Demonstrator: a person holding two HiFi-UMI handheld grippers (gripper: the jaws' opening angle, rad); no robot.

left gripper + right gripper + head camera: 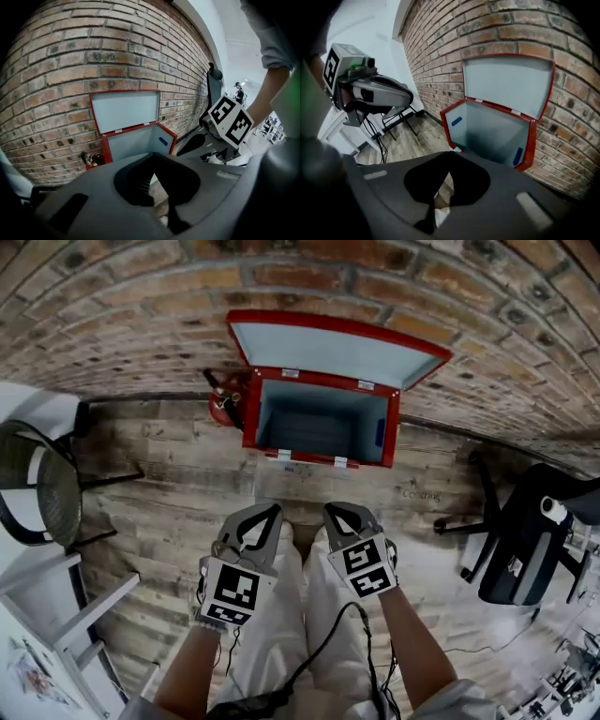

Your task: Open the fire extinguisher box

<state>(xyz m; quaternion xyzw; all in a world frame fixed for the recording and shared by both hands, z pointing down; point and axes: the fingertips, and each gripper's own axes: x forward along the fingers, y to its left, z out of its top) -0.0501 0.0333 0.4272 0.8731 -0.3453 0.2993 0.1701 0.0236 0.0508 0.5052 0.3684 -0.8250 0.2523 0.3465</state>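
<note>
The red fire extinguisher box (319, 461) stands on the wooden floor against the brick wall. Its lid (328, 348) is swung up and leans back on the bricks, and the pale grey inside holds nothing that I can see. The box also shows in the left gripper view (140, 138) and the right gripper view (487, 129). My left gripper (272, 510) and right gripper (333, 510) hang side by side above my legs, well short of the box. Both are shut with nothing between the jaws (152, 155) (450, 153).
A red fire extinguisher (225, 404) stands on the floor to the left of the box. A black office chair (525, 531) is at the right, a mesh chair (42, 484) at the left, and a white table (56, 615) at the lower left.
</note>
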